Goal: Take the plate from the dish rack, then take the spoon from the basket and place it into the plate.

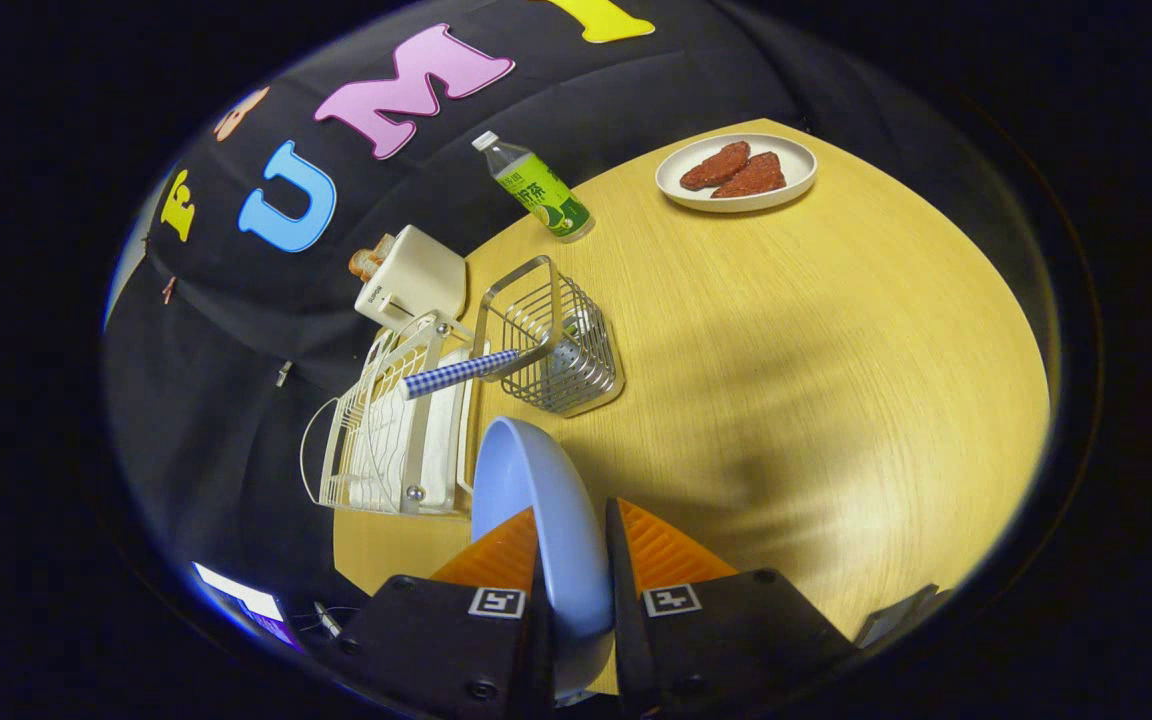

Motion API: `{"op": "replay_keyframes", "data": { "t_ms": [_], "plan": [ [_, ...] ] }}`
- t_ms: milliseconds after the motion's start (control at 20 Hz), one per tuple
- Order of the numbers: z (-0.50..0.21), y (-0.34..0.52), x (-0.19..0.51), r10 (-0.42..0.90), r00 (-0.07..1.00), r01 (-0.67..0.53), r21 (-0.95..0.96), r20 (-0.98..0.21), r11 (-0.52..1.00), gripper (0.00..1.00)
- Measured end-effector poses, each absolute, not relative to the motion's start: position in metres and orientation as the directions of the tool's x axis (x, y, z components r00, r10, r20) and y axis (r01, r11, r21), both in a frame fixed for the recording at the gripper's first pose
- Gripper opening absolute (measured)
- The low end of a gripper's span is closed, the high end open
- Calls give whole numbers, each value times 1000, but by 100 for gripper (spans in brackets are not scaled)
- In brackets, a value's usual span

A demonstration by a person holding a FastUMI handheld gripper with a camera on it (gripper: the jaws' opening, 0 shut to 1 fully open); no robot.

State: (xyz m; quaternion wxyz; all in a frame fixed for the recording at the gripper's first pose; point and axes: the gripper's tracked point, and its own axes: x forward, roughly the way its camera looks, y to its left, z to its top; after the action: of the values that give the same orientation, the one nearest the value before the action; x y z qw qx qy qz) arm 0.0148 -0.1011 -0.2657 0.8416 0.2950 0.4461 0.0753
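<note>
Plate, pale blue, stands on edge between the fingers of our gripper, both fingers pressing its rim, held above the wooden table. Just beyond it we see the white dish rack. Beside the rack sits the wire basket, with the spoon, checked handle, leaning out toward the rack. Farther off we note a bottle and a white plate of food.

Smooth, matt-looking plastic on the plate, pinched in the claw. Shiny metal wire for the basket. Pale wood grain across the counter, faintly satin.
</note>
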Motion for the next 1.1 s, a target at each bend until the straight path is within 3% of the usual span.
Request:
{"op": "replay_keyframes", "data": {
  "t_ms": [200, 300, 400, 800, 950, 1100],
  "plan": [
    [-278, -99, 16, 430, 558, 108, 576, -710, 810, 30],
    [-282, -103, 15, 420, 562, 85, 555, -712, 827, 56],
    [-274, -107, 17, 409, 592, 38, 530, -695, 847, 98],
    [-153, -118, 38, 345, 827, -293, 183, -445, 938, 98],
    [-124, -104, 44, 373, 849, -351, 128, -375, 927, 98],
    [-133, -90, 54, 395, 834, -384, 110, -384, 917, 98]
  ]
}}
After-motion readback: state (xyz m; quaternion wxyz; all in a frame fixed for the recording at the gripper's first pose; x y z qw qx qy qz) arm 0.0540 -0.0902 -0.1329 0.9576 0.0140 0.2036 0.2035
